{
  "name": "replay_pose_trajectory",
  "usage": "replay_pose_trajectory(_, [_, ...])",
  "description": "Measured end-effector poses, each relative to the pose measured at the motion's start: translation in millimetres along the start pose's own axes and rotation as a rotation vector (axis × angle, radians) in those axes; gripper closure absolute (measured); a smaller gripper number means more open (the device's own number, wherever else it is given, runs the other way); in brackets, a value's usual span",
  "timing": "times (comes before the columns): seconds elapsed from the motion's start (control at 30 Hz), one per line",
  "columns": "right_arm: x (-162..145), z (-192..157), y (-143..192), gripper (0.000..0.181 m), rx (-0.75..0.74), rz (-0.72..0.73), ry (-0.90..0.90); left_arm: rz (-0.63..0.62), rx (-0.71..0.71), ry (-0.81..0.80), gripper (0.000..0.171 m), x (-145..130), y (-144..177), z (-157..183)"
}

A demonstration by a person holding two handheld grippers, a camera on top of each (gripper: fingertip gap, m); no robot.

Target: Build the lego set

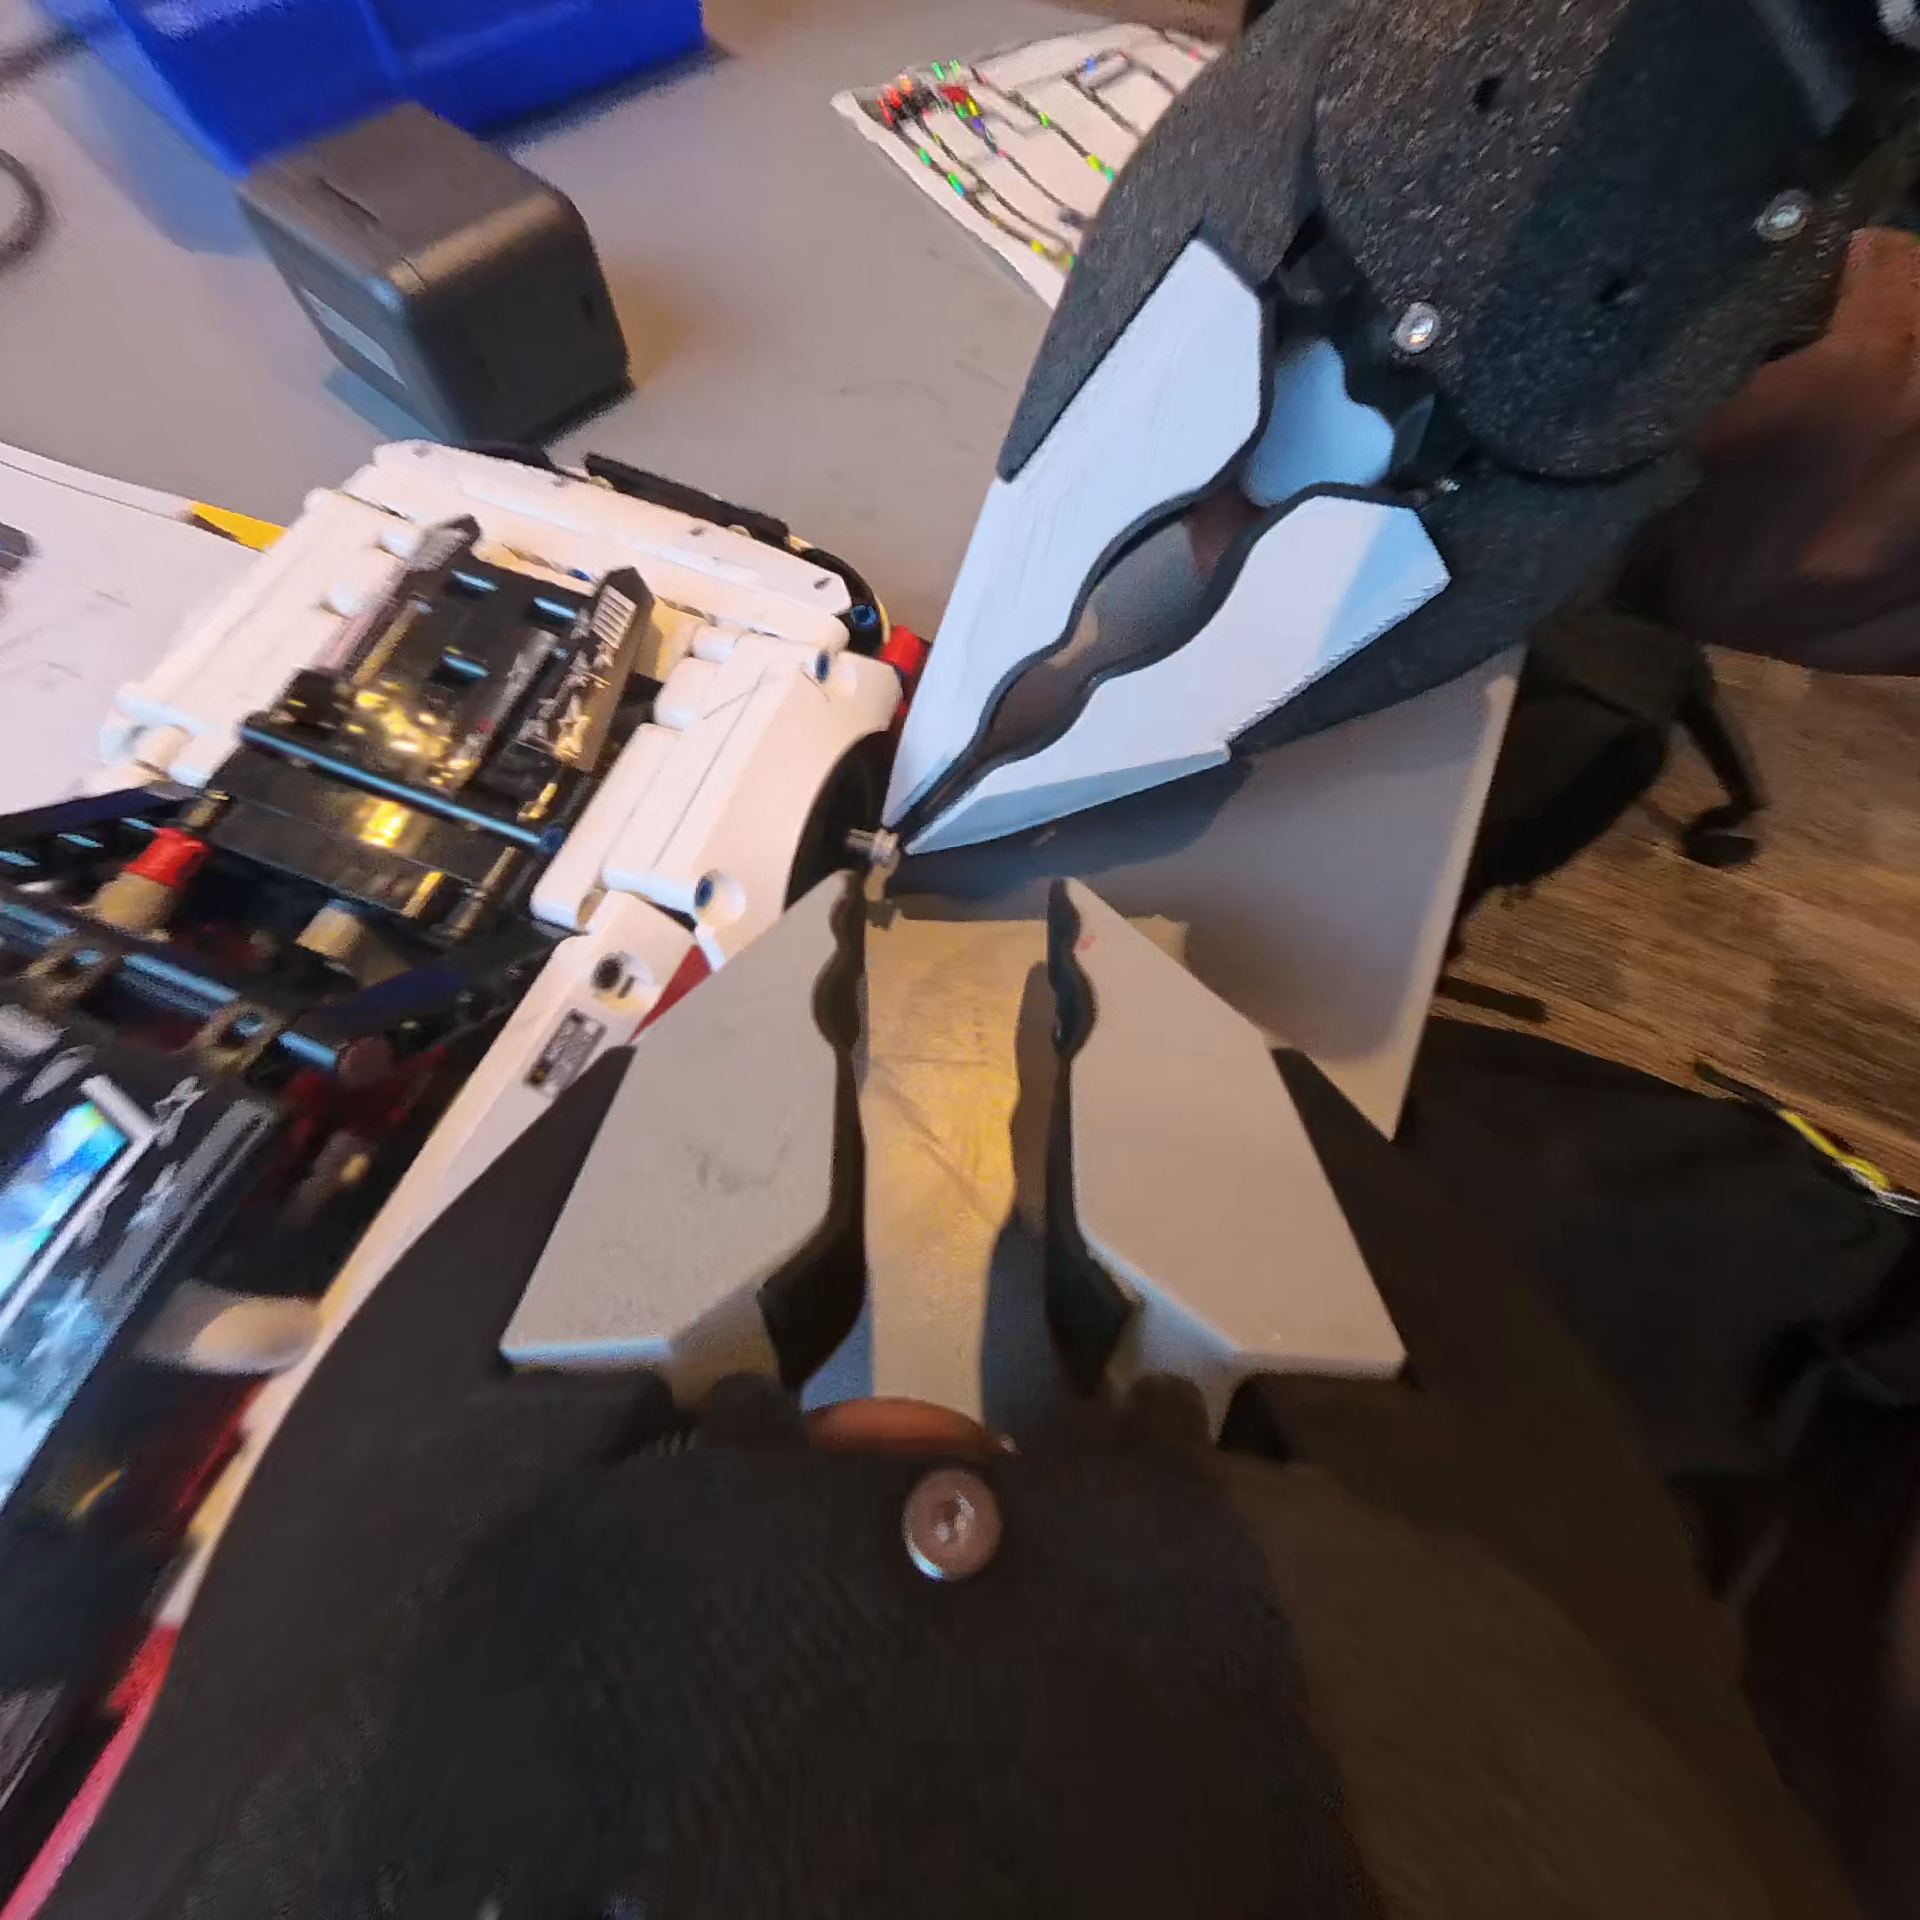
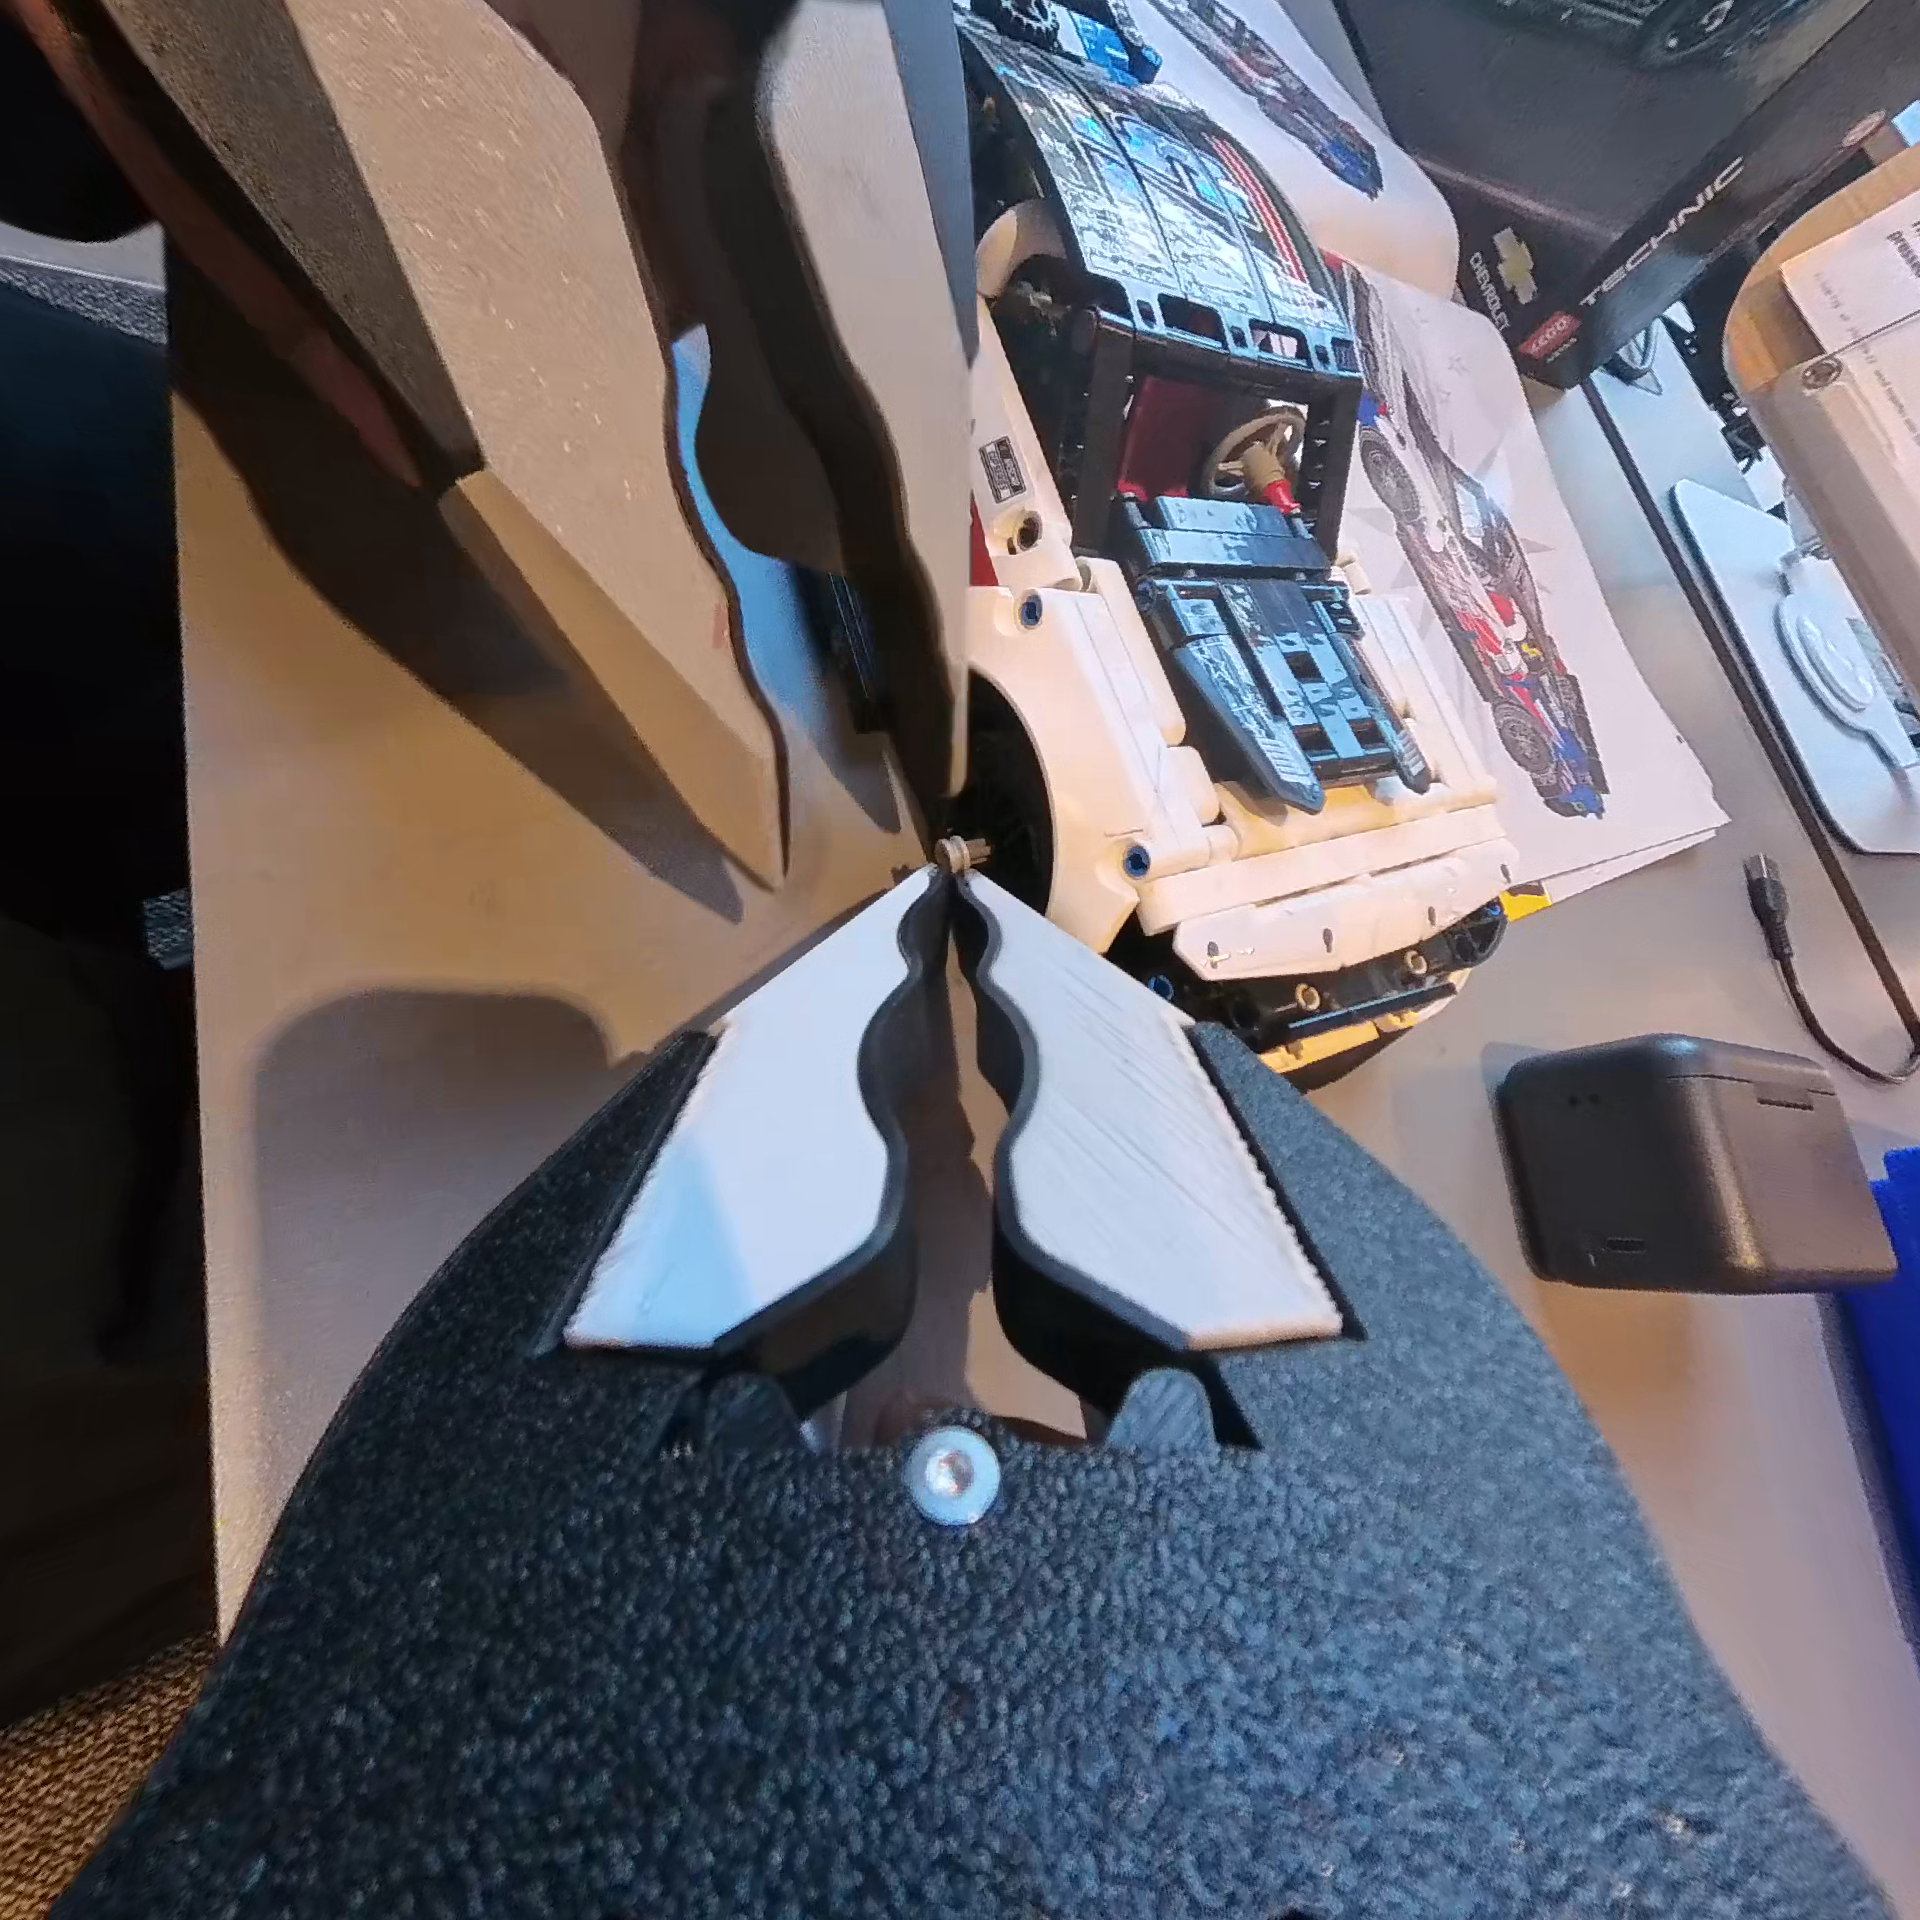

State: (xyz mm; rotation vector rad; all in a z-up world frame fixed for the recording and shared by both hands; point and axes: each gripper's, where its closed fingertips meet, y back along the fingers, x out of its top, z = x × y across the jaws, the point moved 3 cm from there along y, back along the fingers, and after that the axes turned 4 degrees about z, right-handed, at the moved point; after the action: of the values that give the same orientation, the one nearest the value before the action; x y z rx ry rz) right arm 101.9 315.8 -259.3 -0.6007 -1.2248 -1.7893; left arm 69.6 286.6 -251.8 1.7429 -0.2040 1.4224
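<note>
Right gripper (image 2: 948,883) pinching small tan axle pin (image 2: 949,850) at wheel arch of white lego car (image 2: 1174,717).

Right jaws clenched on pin, centre of right wrist frame. Left gripper (image 1: 956,899) with jaws released, one tip touching the pin's end. Car on grey tabletop (image 1: 790,312), centre-left of left wrist frame, beside black box (image 1: 436,275) and instruction sheets (image 2: 1538,644).

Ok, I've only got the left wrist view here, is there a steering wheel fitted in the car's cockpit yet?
Observer: Yes, a tan steering wheel sits in the cockpit of the car.
Operator: What's that white paper past the car?
Observer: A printed sheet with a car picture on it, partly under the model.
Operator: Anything beyond it?
Observer: The black set box lies past the sheet's far edge.
</note>
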Motion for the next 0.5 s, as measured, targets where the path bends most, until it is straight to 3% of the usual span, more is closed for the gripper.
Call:
replay_pose_trajectory(0.13, [0.1, 0.0, -0.2, 0.181, 0.001, 0.000, -0.003, 0.114, 0.193, -0.173, 0.151, 10.4, 15.0, -9.5])
replay_pose_trajectory(0.23, [0.3, -0.1, -0.4, 0.181, 0.003, 0.000, -0.004, 0.182, 0.371, -0.345, 0.132, 17.9, 25.1, -15.1])
replay_pose_trajectory(0.33, [0.4, -0.2, -0.7, 0.181, 0.004, 0.001, -0.006, 0.154, 0.458, -0.471, 0.105, 14.2, 21.8, -17.9])
replay_pose_trajectory(0.4, [0.4, -0.2, -0.6, 0.181, 0.004, 0.001, -0.006, 0.124, 0.460, -0.503, 0.097, 11.7, 17.6, -18.2])
replay_pose_trajectory(0.5, [0.3, -0.3, -0.5, 0.181, 0.000, 0.000, -0.004, 0.078, 0.469, -0.541, 0.101, 8.3, 12.2, -24.3])
